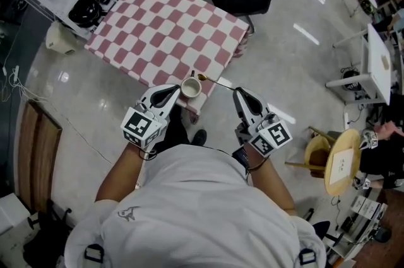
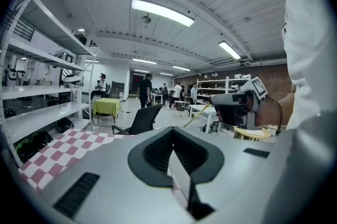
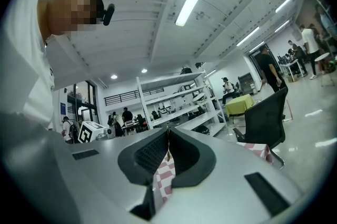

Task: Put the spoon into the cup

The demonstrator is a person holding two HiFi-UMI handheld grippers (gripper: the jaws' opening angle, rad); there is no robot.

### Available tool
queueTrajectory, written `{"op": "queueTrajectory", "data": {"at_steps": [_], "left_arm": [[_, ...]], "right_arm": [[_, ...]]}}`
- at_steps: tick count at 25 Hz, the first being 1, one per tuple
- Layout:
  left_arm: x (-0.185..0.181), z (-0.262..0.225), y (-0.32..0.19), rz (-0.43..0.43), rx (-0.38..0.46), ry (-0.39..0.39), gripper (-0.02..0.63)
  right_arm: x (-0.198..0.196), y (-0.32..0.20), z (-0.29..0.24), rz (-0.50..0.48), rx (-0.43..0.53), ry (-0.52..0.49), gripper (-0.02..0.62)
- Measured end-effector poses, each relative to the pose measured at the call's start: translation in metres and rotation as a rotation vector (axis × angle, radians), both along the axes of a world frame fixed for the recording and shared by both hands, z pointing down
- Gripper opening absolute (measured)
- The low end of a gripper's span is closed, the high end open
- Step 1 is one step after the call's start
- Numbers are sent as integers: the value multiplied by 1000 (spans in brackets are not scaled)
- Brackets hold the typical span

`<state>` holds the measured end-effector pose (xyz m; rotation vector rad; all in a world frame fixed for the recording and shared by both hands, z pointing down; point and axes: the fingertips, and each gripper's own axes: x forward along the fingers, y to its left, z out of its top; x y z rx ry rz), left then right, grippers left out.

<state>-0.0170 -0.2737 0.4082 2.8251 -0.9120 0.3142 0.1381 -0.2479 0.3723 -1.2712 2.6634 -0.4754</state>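
- The small white ceramic cup (image 1: pixel 190 87) sits at the near edge of the counter (image 1: pixel 158 27), which is covered with a red-and-white chequered cloth, right in front of the person.
- The left gripper (image 1: pixel 174 94) is at the cup's near-left side. Its jaws are drawn in on a pale wall that I take to be the cup's side, so it looks to be steadying the cup.
- The right gripper (image 1: pixel 239 93) has its jaws pinched together on the handle end of the slim gold-coloured metal spoon (image 1: pixel 216 82). A sliver of gold shows in the nip in its own view.
- The spoon's long axis runs from those jaws up and to the left, straight toward the cup. The bowl end hangs just beside the cup's far-right rim, close to the mouth but not yet inside it.
- The left gripper view shows the same lie: the spoon (image 2: pixel 197 116) slants out from the right gripper (image 2: pixel 218 107) toward the camera.
- The right hand is the one to finish the job. I'd guess it needs a short carry leftward over the rim, then the bowl tipped down into the cup.
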Motion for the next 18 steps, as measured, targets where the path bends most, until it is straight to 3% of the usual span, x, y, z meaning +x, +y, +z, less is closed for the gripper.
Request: {"op": "queueTrajectory", "data": {"at_steps": [18], "left_arm": [[-6, 69, -40, 31, -137, -18, 14]], "right_arm": [[-19, -48, 106, -26, -205, 33, 34]]}}
